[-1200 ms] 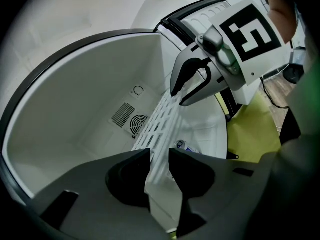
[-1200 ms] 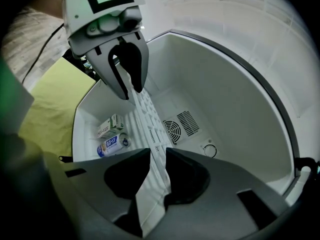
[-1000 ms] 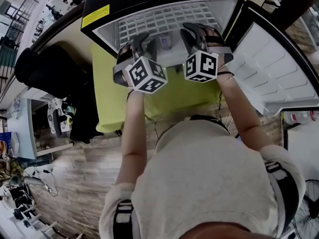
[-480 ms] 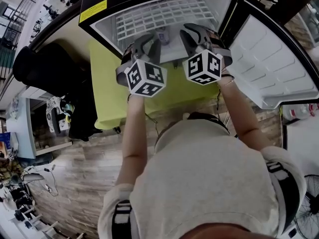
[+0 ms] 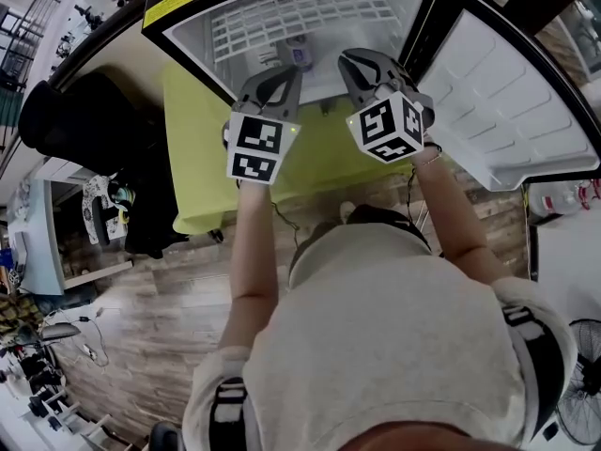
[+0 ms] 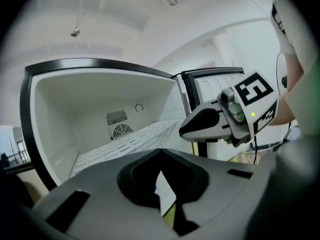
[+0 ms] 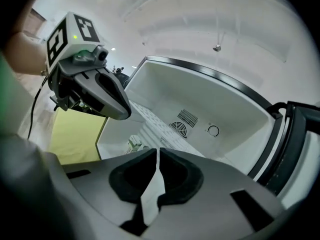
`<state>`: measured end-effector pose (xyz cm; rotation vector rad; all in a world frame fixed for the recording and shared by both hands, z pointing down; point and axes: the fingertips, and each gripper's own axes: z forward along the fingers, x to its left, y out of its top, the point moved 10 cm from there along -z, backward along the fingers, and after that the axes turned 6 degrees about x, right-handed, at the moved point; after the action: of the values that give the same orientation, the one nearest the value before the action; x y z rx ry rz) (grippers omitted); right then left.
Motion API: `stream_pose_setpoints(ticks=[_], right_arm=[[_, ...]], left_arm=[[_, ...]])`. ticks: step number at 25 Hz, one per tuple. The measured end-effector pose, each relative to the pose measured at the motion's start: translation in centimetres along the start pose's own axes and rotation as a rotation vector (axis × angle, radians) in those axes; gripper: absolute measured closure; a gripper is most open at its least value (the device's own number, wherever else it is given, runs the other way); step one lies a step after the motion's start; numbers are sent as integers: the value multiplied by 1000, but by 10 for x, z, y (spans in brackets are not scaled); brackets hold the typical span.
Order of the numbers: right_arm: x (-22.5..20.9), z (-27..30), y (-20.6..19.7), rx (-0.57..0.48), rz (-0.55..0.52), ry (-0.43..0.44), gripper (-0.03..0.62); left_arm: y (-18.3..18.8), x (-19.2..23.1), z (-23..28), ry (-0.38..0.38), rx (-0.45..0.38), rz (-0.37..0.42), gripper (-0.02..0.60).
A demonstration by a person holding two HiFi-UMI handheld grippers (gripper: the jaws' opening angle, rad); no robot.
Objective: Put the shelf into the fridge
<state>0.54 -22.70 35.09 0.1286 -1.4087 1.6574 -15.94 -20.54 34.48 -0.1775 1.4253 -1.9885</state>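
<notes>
White slatted shelf (image 5: 300, 17) lay flat inside the open black-framed, white-lined fridge (image 5: 202, 53), reaching to its back wall. At far left ran the wood-plank floor (image 5: 141, 327), then a yellow-green sheet (image 5: 192, 158) spread before the fridge's mouth. My left gripper (image 5: 280, 75) hovered at that mouth. Its jaws had just closed until the tips met, with nothing between them. My right gripper (image 5: 362, 64), just beside it, had also been closing, down to a thin slit, and was empty. Rightmost, the white ribbed fridge door (image 5: 507, 101) stood wide open. Only my gripper views showed the round fan grille (image 6: 121, 131) on the back wall; only the head view showed the floor.
</notes>
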Motion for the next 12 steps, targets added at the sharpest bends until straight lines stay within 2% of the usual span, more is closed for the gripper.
stream_pose_setpoints(ticks=[2,9,12], right_arm=[[3,-3,-1,-16,30,23,583],[9,-11,0,-88,198,104,583],[9,-13,-1,-112,242,152,583]], left_arm=[[-3,-1,-4,-17,-25,-52,568],[-12,-7,-15,-32,-67,-178,568],[-15,-11,-17,-55,-63,-164,568]])
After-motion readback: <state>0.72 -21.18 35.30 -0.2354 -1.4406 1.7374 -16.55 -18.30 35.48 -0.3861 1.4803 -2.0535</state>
